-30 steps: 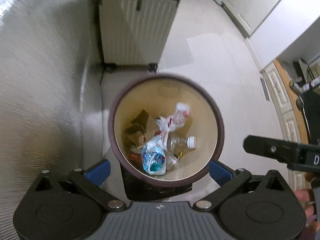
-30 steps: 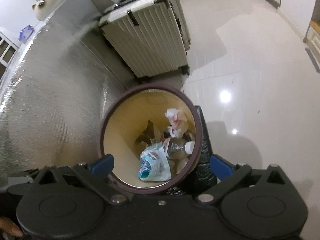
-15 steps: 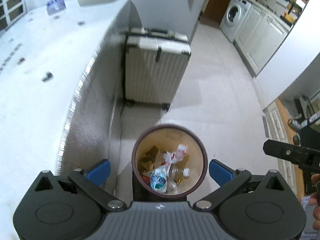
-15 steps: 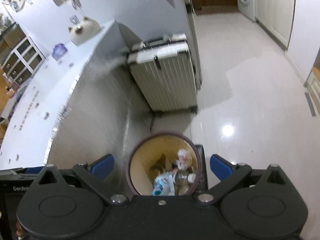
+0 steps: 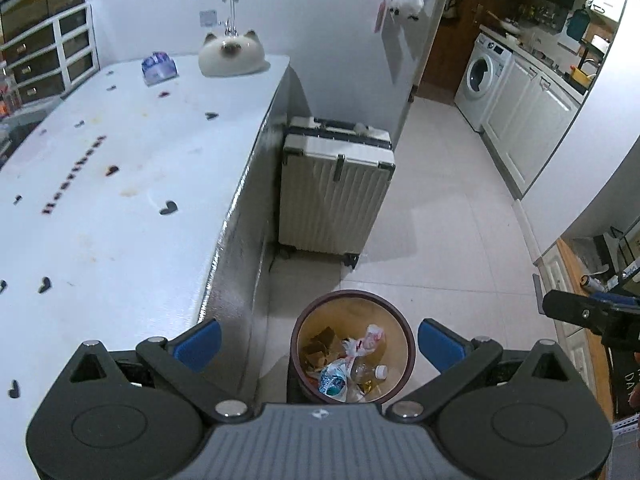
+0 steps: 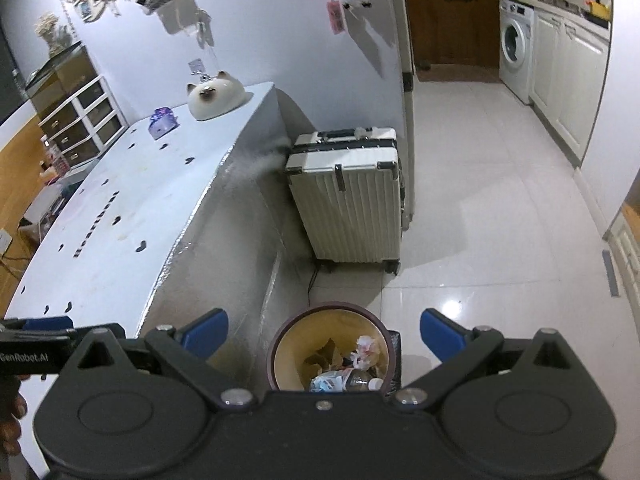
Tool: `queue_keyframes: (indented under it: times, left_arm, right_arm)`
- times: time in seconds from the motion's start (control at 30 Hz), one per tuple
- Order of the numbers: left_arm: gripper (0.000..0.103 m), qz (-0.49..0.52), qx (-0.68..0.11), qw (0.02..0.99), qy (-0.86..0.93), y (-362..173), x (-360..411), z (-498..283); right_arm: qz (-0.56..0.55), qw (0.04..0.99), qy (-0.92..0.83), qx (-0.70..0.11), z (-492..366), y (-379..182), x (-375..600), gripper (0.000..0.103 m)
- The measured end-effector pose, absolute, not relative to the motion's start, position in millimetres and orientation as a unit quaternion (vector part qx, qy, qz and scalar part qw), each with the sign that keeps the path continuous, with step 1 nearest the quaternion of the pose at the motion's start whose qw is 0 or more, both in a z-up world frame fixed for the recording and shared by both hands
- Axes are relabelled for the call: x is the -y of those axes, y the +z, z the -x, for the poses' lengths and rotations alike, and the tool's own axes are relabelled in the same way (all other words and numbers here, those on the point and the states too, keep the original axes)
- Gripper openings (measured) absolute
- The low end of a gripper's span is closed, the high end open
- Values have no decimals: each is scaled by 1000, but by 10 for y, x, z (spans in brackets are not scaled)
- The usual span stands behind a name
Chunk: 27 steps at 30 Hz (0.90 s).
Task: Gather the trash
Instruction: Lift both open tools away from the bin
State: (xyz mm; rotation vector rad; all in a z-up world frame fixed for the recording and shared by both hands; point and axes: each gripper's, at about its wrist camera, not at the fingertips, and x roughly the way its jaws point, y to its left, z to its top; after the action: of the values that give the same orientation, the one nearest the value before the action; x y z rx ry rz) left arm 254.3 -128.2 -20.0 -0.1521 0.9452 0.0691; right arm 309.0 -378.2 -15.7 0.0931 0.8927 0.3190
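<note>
A round brown trash bin (image 5: 306, 320) stands on the floor beside the white counter; it also shows in the right wrist view (image 6: 280, 340). Inside lie a plastic bottle (image 5: 370, 371), a blue-white wrapper (image 5: 332, 378), a crumpled white bag (image 5: 370, 338) and brown cardboard (image 5: 320, 346). My left gripper (image 5: 318, 342) is open and empty, high above the bin. My right gripper (image 6: 324, 334) is open and empty, also high above the bin. The right gripper's side (image 5: 580, 314) shows at the right edge of the left wrist view.
A white counter (image 5: 100, 200) runs along the left, with a cat-shaped ceramic piece (image 5: 231, 54) and a small purple packet (image 5: 159, 67) at its far end. A cream suitcase (image 5: 334, 192) stands behind the bin. A washing machine (image 5: 482, 80) and white cabinets (image 5: 528, 120) line the far right.
Both grippers have risen well away from the bin, so it looks much smaller and the counter top and kitchen have come into view. Both stay open and empty.
</note>
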Motion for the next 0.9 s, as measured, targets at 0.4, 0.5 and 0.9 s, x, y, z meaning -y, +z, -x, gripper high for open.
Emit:
queue_keyframes:
  times: [0.4, 0.5, 0.9]
  left_arm:
    - [103, 46, -430, 901, 29, 205, 1190, -2106]
    - [103, 45, -427, 903, 27, 252, 1152, -1982]
    - [103, 35, -425, 904, 24, 329, 925, -1514]
  right_arm:
    - [-52, 895, 144, -420, -2617, 261, 3745, 103]
    - [-50, 896, 139, -419, -2473, 299, 3697, 103]
    - [-50, 903, 116, -411, -1932, 336, 3463, 103]
